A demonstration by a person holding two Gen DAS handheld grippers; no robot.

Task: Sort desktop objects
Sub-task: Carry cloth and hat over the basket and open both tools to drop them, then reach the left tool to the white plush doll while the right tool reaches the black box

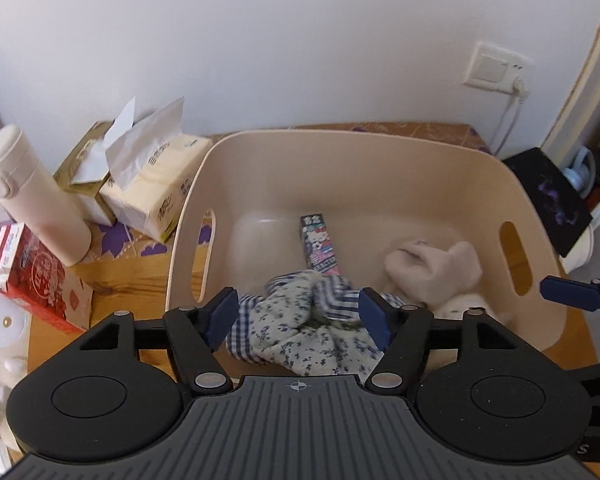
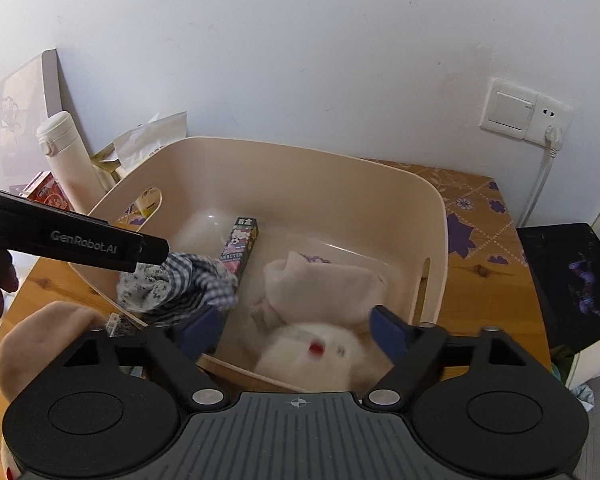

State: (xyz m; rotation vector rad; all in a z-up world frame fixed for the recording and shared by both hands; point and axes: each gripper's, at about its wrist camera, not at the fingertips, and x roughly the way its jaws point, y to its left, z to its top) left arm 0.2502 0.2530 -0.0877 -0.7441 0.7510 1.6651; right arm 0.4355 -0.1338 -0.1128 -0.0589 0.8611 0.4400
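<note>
Left gripper [image 1: 298,314]: mine, jaws spread wide over the near end of the bin [image 1: 340,140]; patterned cloth [image 1: 300,320] sits between the pads, no pad pressing it. I read it as let go.
Right gripper [image 2: 296,334]: also wide, holding nothing; white plush [image 2: 316,354] lies under the gap, inside the bin.
Cloth: bunched at the near wall; from the right wrist it looks draped over the rim, partly outside.
Bin load: beige cloth [image 1: 432,268], carton [image 1: 319,246] on the floor, plush at the near right.
Risk 1: cloth slides off the rim onto the table if I lift out and a pad snags a fold.
Risk 2: grippers are close together; swinging either sideways could knock them.
Risk 3: bin looks light, so a finger bumping the wall may shove it toward the tissue packs [image 1: 156,196] and bottle [image 1: 32,192].
Still out: red box [image 1: 36,276], white toy [image 1: 0,340], pink item [image 2: 40,340].
</note>
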